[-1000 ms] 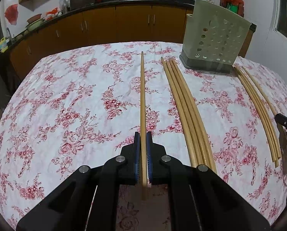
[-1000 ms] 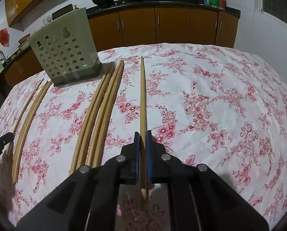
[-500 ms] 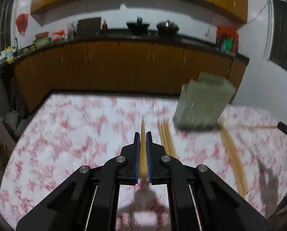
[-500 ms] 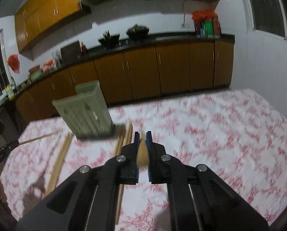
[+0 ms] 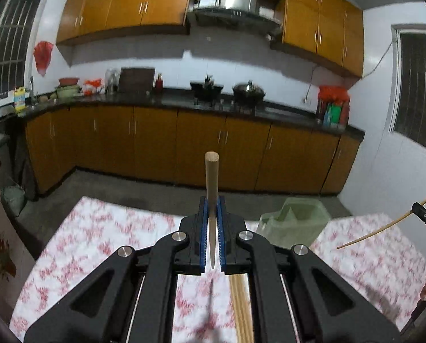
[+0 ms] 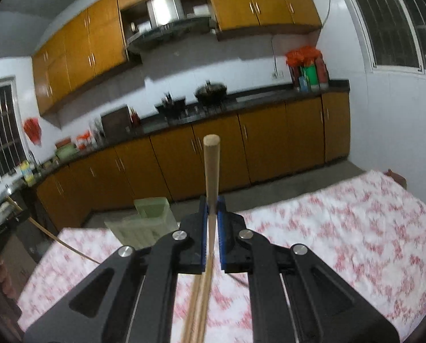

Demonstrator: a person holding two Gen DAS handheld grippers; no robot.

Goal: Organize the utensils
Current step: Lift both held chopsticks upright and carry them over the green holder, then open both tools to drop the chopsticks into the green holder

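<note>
two claws (image 5: 212, 225) (image 6: 212, 223), each clamped tight around one raised chopstick (image 5: 212, 171) (image 6: 211, 165)

Your left wrist view looks along the left gripper (image 5: 212, 225) from above the near end of the floral table (image 5: 104, 234), facing the cabinet wall. Your right wrist view rides the right gripper (image 6: 212, 225), tilted, from farther right, facing the same wall. Both share the green holder (image 5: 294, 223) (image 6: 144, 223), the stove (image 5: 207, 90) (image 6: 173, 105) and the table (image 6: 341, 223).
</note>
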